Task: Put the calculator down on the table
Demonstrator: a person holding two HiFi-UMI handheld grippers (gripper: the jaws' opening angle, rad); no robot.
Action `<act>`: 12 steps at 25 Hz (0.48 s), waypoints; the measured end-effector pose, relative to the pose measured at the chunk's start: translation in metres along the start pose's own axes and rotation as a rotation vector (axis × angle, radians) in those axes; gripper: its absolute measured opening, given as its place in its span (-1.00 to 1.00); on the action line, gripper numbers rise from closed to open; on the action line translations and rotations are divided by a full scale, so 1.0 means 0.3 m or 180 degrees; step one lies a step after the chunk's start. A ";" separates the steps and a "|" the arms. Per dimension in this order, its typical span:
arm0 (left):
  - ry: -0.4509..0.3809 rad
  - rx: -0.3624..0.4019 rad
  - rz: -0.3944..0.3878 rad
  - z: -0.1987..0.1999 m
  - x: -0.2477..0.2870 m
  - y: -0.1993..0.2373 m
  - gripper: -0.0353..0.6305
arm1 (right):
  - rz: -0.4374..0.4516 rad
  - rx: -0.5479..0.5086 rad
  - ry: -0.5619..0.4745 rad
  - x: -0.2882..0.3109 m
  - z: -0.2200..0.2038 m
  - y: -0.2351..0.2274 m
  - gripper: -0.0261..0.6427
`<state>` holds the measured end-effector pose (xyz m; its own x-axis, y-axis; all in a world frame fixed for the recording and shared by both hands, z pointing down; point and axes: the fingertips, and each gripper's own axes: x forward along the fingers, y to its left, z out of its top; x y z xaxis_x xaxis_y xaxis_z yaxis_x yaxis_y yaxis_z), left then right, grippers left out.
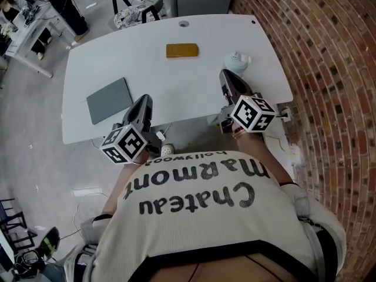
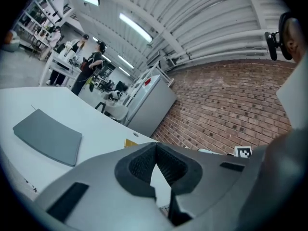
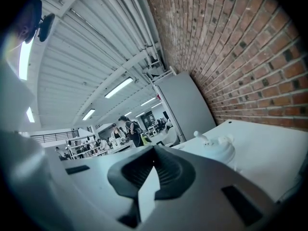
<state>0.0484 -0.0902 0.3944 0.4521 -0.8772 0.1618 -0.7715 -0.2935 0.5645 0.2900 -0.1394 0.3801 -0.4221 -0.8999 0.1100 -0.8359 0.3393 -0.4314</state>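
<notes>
Your left hand-held gripper [image 1: 143, 100] and right hand-held gripper [image 1: 227, 76] are both pressed together and empty; the gold slab [image 1: 181, 50], likely the calculator, lies crosswise ahead on the bench [image 1: 176, 90], nearer the right.

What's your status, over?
Both shut, empty: left gripper, right gripper. Nothing held; yellow block and grey pad lie on table. Pale round item just ahead of right gripper.
</notes>
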 end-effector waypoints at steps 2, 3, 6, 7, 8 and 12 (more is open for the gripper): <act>-0.0060 0.0005 0.0053 -0.011 -0.039 -0.010 -0.89 | 0.0046 0.0002 0.0011 -0.024 -0.012 0.005 -0.91; -0.0087 0.0004 0.0080 -0.017 -0.059 -0.013 -0.89 | 0.0068 0.0003 0.0018 -0.035 -0.019 0.010 -0.91; -0.0125 -0.0023 0.0133 -0.044 -0.110 -0.021 -0.89 | 0.0100 0.0003 0.0036 -0.069 -0.039 0.019 -0.91; -0.0130 -0.0035 0.0144 -0.055 -0.123 -0.025 -0.89 | 0.0103 0.0001 0.0037 -0.081 -0.044 0.020 -0.91; -0.0137 -0.0048 0.0153 -0.065 -0.135 -0.029 -0.89 | 0.0108 -0.0001 0.0039 -0.092 -0.049 0.021 -0.91; -0.0173 -0.0071 0.0179 -0.097 -0.179 -0.045 -0.89 | 0.0149 0.0000 0.0045 -0.129 -0.064 0.031 -0.91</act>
